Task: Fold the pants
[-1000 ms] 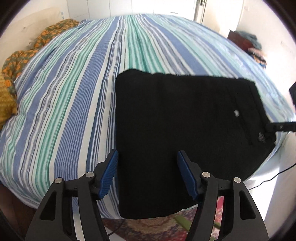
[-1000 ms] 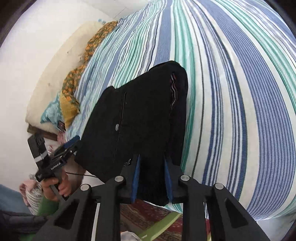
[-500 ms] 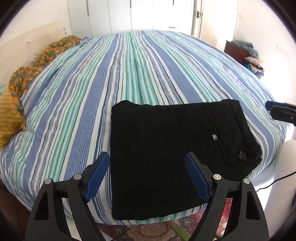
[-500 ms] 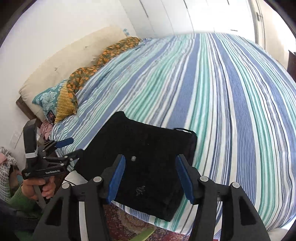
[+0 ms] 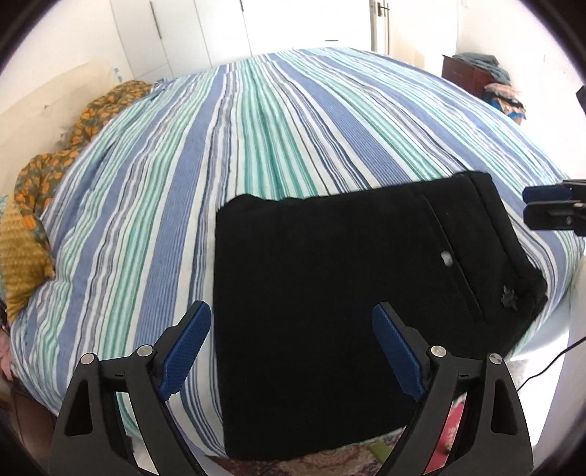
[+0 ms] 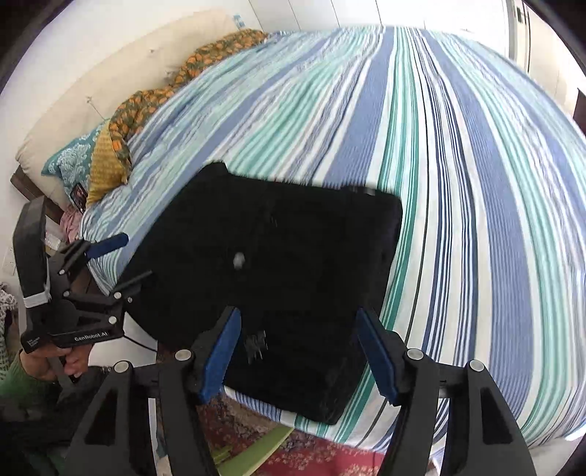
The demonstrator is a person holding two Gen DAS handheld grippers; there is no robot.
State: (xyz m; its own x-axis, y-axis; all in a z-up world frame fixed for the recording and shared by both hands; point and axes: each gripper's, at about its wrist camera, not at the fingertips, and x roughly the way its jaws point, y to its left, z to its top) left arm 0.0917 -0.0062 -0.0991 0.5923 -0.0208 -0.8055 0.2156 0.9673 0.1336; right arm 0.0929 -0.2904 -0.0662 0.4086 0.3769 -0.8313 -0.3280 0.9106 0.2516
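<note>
pants (image 5: 329, 293) folded on bed (image 5: 256, 146), both grippers spread

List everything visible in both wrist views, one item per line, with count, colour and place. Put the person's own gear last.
folded pants: one, black, flat on the bed's near edge, white button facing up
bedspread: one, blue, teal and white stripes, covering the bed
blanket: one, orange and green print, bunched along the pillow end
pillows: teal patterned and mustard, at the bed's head by the wall
headboard: one, cream, against the wall
wardrobe doors: white, behind the bed
dresser: one, dark wood, far right corner, clothes piled on top
rug: one, red patterned, on the floor below the bed edge
left gripper: black with blue pads, open, above the pants
right gripper: black with blue pads, open, above the pants
</note>
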